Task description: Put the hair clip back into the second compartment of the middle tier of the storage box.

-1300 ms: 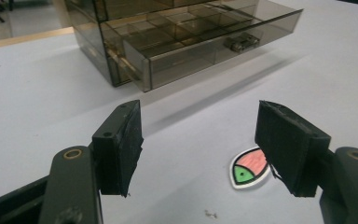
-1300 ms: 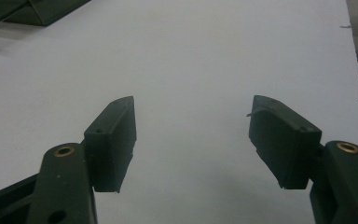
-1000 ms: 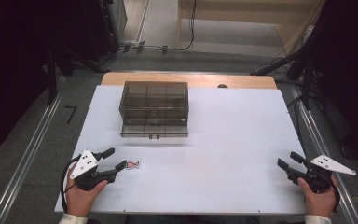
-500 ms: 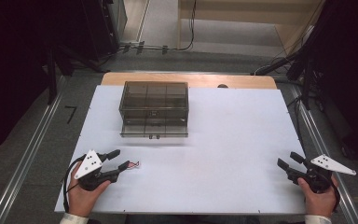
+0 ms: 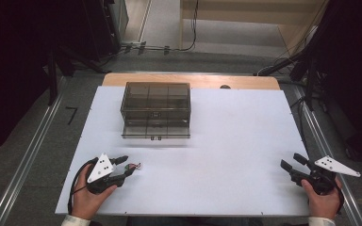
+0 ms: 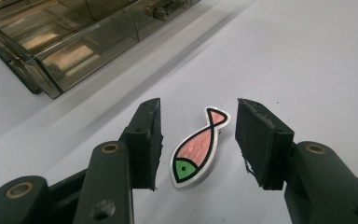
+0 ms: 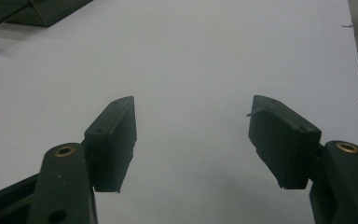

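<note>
Pink fish sticker (image 6: 196, 148) flat on table between parted jaws, untouched | left gripper (image 6: 198, 140) agape | right gripper (image 7: 191, 140) agape, empty

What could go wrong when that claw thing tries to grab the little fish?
The flat pink fish-shaped sticker with a green head lies flush on the white table, so the open left tool might pinch over it and slip off. Squeezing could also bend it, or nudge it away from the smoky clear plastic drawer box.
</note>
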{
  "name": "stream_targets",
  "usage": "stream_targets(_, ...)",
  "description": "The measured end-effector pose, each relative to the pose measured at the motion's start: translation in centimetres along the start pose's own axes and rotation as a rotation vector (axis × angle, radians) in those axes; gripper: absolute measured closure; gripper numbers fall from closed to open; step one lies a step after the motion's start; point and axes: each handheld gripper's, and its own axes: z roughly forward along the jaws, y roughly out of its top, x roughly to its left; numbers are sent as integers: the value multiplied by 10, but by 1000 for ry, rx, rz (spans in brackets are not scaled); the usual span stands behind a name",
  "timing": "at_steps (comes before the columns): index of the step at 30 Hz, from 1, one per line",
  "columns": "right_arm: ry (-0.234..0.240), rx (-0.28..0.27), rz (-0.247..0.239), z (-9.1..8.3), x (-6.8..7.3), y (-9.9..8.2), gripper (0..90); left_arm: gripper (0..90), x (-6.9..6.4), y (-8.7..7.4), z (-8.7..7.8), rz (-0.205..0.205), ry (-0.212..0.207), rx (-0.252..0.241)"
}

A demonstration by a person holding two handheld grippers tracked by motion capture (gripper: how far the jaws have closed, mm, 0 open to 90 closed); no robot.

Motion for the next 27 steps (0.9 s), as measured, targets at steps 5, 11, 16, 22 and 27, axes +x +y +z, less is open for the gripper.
stream_targets(5,0,0,0,0,0,0,313,535,0,1,2,2,-9,24)
stream_targets(11,0,-1,-3,0,0,0,313,534,-3,3,7,25,8,72)
stream_targets(16,-1,0,-4,0,0,0,313,534,-3,4,11,30,12,108)
stream_targets(22,-1,0,-3,0,0,0,313,535,-2,4,13,21,14,128)
stream_targets(27,0,1,-4,0,0,0,314,554,-2,5,14,26,5,149)
